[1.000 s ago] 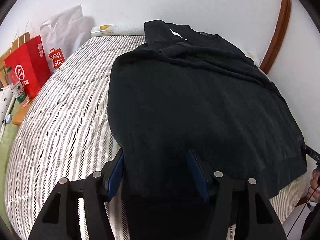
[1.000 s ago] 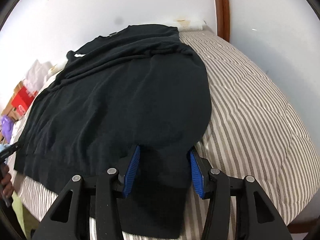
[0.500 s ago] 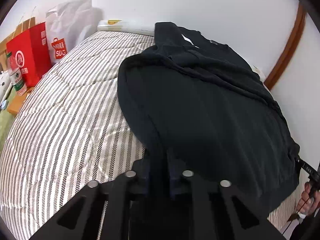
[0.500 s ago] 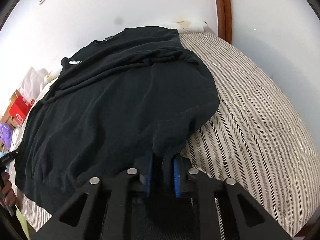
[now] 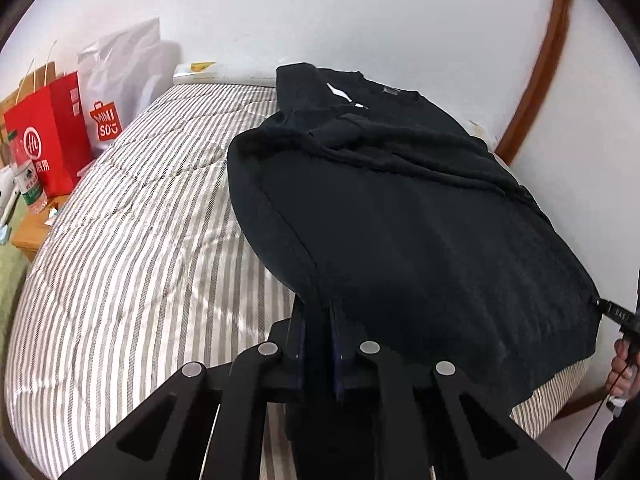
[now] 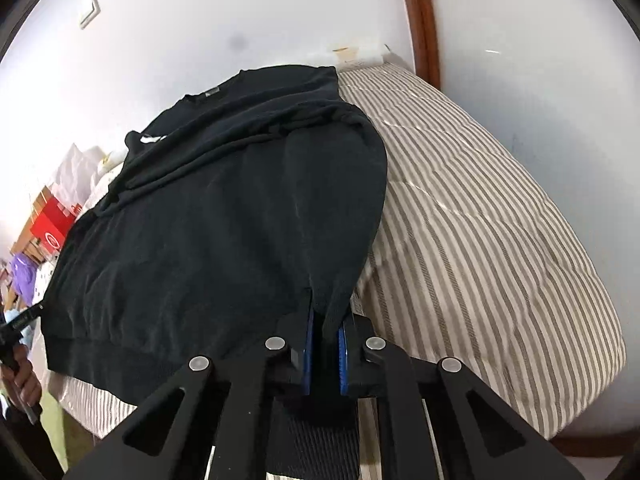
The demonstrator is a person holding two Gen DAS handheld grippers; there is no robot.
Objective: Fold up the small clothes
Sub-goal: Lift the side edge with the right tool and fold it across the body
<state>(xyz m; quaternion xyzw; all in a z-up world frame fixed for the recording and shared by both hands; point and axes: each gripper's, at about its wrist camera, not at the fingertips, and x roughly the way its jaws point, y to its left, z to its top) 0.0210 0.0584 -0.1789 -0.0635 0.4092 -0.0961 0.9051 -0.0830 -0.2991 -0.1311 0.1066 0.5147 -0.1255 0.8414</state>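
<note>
A black sweater (image 5: 420, 208) lies spread on a striped bed (image 5: 132, 248), its neck toward the far wall and its sleeves folded across the chest. My left gripper (image 5: 318, 320) is shut on the sweater's near left hem corner and lifts it slightly. In the right wrist view the sweater (image 6: 216, 216) fills the middle, and my right gripper (image 6: 326, 328) is shut on its near right hem corner. The hem between the two hangs over the bed (image 6: 480, 240) edge.
Red paper bags (image 5: 44, 148) and a white Miniso bag (image 5: 116, 92) stand at the bed's left side beside a water bottle (image 5: 26, 180) on a wooden stand. White walls and a brown door frame (image 5: 536, 64) lie beyond. The other gripper's hand shows at the far right (image 5: 624, 364).
Both grippers were open around the hem a second ago. They have closed on the hem corners and raised them, and both views have lifted.
</note>
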